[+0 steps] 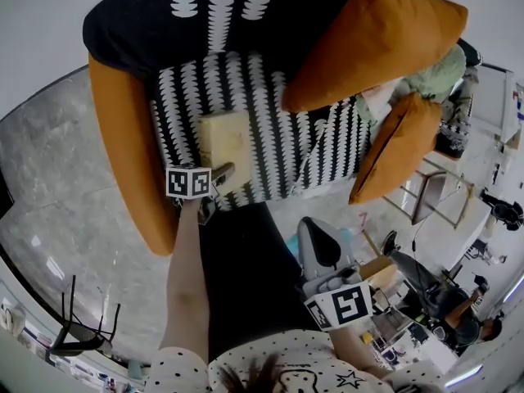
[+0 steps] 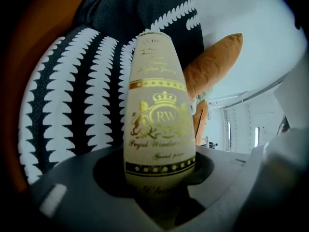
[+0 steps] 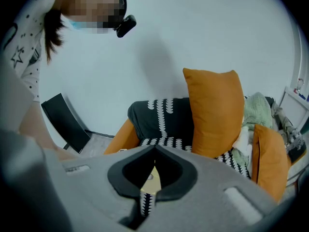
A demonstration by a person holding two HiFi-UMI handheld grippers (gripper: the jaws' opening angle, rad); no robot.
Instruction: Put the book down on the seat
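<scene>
Pointing lengthwise toward backrest (image 1: 155,24): book (image 1: 225,143)

- An armchair's seat (image 1: 274,133), black with white scalloped stripes, has an orange armrest (image 1: 123,137) along its left side.
- A large orange cushion (image 1: 368,43) leans on the seat's far right corner.
- A smaller orange cushion (image 1: 401,146) stands on edge at the right end, with a green cloth (image 1: 438,74) bunched behind it.
- A pale book (image 1: 225,142) is at the seat's front; contact is unclear.
- The grey marbled floor (image 1: 57,170) carries a black chair (image 1: 82,330).
</scene>
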